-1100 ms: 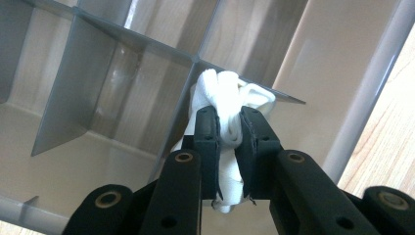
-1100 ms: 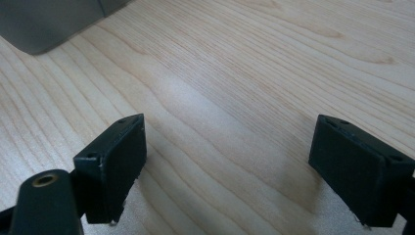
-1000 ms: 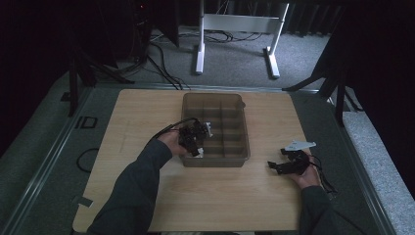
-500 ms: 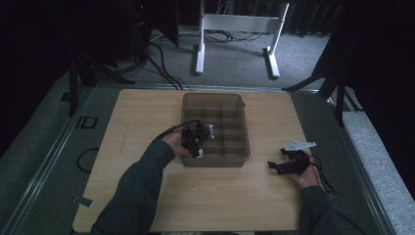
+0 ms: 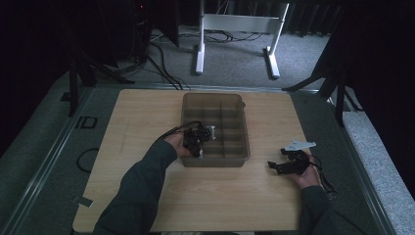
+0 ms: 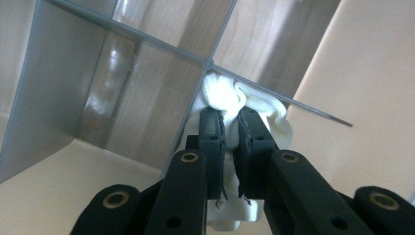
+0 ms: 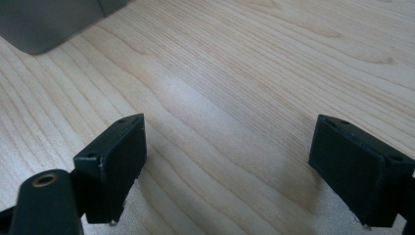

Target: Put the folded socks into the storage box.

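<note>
A white object is gripped between the jaws of the left gripper, which are clenched on it; in the left gripper view it is seen bunched and folded against a crossing of the dividers inside the compartment tray. Its long axis runs along the jaws, with the bulged end pointing away from the gripper toward the divider crossing and a flat white end showing beneath the jaws. In the high view the left gripper is held over the tray's left column of compartments, near its front left corner; which compartment exactly cannot be told. No writing or label can be read on the object or the tray. The right gripper is kept released, its jaws wide apart over bare wood of the table, to the right of the tray's front right corner and well apart from it. Open tabletop is left on every side of the tray.
</note>
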Available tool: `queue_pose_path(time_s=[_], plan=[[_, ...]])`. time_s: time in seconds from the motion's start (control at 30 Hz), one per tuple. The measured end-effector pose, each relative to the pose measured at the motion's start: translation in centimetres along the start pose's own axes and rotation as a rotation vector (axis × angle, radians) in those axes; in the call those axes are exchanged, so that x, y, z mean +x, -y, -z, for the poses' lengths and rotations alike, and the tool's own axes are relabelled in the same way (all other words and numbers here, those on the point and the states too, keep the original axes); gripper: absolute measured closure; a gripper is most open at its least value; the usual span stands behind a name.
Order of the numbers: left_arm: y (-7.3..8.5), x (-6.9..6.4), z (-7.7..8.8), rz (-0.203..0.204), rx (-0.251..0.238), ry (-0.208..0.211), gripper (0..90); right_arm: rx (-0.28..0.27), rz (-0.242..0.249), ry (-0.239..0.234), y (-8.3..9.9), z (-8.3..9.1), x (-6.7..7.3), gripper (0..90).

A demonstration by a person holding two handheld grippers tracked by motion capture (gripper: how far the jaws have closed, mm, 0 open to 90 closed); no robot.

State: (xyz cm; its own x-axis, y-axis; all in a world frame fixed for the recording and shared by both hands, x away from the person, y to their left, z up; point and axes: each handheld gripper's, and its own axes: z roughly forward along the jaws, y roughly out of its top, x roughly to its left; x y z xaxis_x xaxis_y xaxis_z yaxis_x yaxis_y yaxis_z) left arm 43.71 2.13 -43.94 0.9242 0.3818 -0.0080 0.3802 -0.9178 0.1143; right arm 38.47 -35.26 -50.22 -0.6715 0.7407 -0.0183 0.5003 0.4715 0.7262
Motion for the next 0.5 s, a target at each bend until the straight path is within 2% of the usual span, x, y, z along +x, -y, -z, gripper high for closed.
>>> queue_pose_path(time_s=[0.13,0.23,0.5], plan=[[0.06,0.0,-0.12,0.004,-0.005,-0.002,83.0,0.001,-0.001,0.001,0.0,0.0,0.01,13.6],[0.02,-0.23,-0.19,0.004,-0.003,-0.019,83.0,0.001,-0.001,0.002,0.0,0.0,0.02,13.6],[0.21,-0.18,-0.03,0.01,-0.017,-0.014,81.6,0.0,-0.002,0.002,-0.01,0.0,0.02,13.6]])
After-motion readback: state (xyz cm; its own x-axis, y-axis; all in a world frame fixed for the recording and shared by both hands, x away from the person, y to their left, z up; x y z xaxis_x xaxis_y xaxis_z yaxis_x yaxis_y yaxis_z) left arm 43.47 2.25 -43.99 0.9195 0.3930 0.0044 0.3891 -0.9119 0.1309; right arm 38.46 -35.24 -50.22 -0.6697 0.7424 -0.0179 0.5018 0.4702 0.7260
